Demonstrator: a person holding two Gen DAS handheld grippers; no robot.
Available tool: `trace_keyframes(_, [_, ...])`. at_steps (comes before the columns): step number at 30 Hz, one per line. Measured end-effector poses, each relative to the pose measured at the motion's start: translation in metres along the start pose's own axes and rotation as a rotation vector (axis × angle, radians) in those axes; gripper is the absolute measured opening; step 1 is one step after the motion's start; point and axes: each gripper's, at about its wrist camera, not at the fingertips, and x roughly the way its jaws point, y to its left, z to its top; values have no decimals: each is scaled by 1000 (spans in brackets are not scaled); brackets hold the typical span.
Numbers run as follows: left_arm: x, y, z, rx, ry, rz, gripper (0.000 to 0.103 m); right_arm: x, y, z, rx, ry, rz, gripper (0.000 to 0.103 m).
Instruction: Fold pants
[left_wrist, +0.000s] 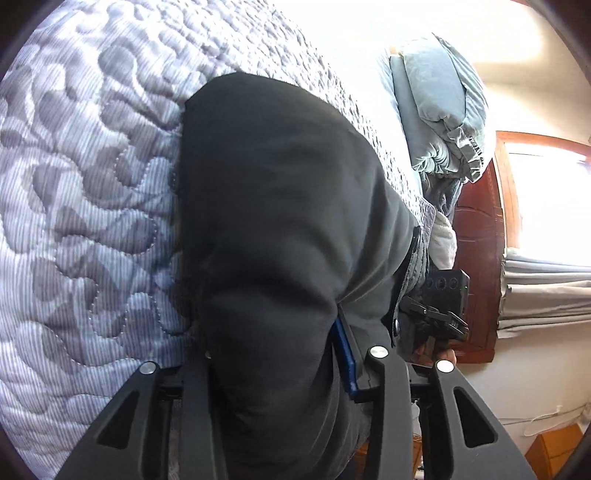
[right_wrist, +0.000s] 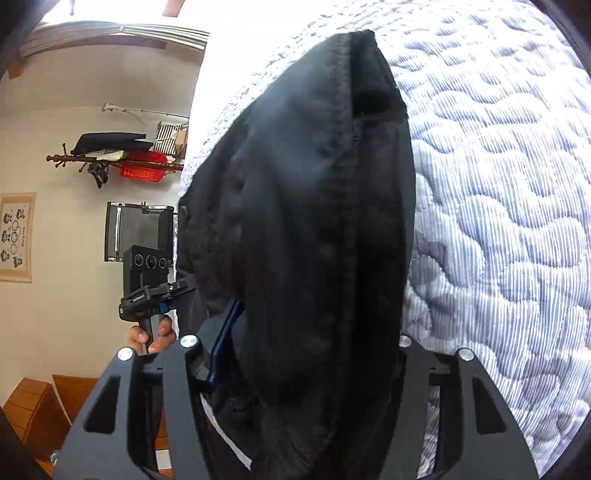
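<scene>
The black pants (left_wrist: 280, 206) hang in front of the left wrist camera over the quilted bed cover (left_wrist: 92, 166). My left gripper (left_wrist: 280, 354) is shut on the pants; the cloth drapes over its fingers and hides the tips. In the right wrist view the pants (right_wrist: 314, 221) show a seam running down the middle and fill the centre. My right gripper (right_wrist: 303, 354) is shut on the pants, its tips buried in cloth. Each view shows the other gripper beside the pants: the right one in the left wrist view (left_wrist: 439, 314), the left one in the right wrist view (right_wrist: 151, 291).
The blue-and-white quilted cover (right_wrist: 498, 221) spreads under the pants. Grey pillows (left_wrist: 439, 110) lie at the bed head by a dark wooden headboard (left_wrist: 476, 266). A window with curtains (left_wrist: 546, 288) is at the right. A wall rack with items (right_wrist: 122, 155) hangs beyond the bed edge.
</scene>
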Motion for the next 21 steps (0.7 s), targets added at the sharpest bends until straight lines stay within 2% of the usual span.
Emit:
trace_keyframes(1, [1, 4, -2, 1, -4, 4, 55, 1, -4, -1, 2, 0, 7, 65])
trace_keyframes(2, [-1, 10, -4, -3, -9, -14, 57, 1, -6, -4, 7, -4, 20, 66])
trace_keyframes(4, [-8, 11, -9, 1, -40, -25, 57, -7, -4, -10, 20, -31, 44, 76])
trace_keyframes(6, [-23, 5, -16, 43, -106, 6, 61, -23, -3, -18, 17, -68, 60, 81])
trace_keyframes(7, [-31, 1, -19, 60, -142, 26, 67, -31, -3, -22, 11, -86, 57, 81])
trace_keyframes(9, [-42, -6, -27, 83, -202, 72, 69, -47, -6, -30, 13, -133, 33, 81])
trace_keyframes(11, [-51, -8, -33, 95, -255, 156, 71, -59, -14, -37, 41, -179, 49, 81])
trace_keyframes(13, [-49, -6, -34, 84, -260, 222, 71, -61, -16, -45, 59, -210, 15, 79])
trace_keyframes(15, [-43, 0, -32, 56, -252, 243, 74, -54, -20, -45, 60, -201, -85, 78])
trace_keyframes(16, [-41, 2, -32, 49, -250, 246, 75, -51, -24, -47, 64, -203, -107, 77])
trace_keyframes(18, [-40, 1, -32, 42, -258, 250, 76, -52, -27, -48, 74, -213, -99, 77])
trace_keyframes(21, [-51, -3, -38, 32, -277, 204, 74, -71, -26, -61, 80, -263, -26, 76])
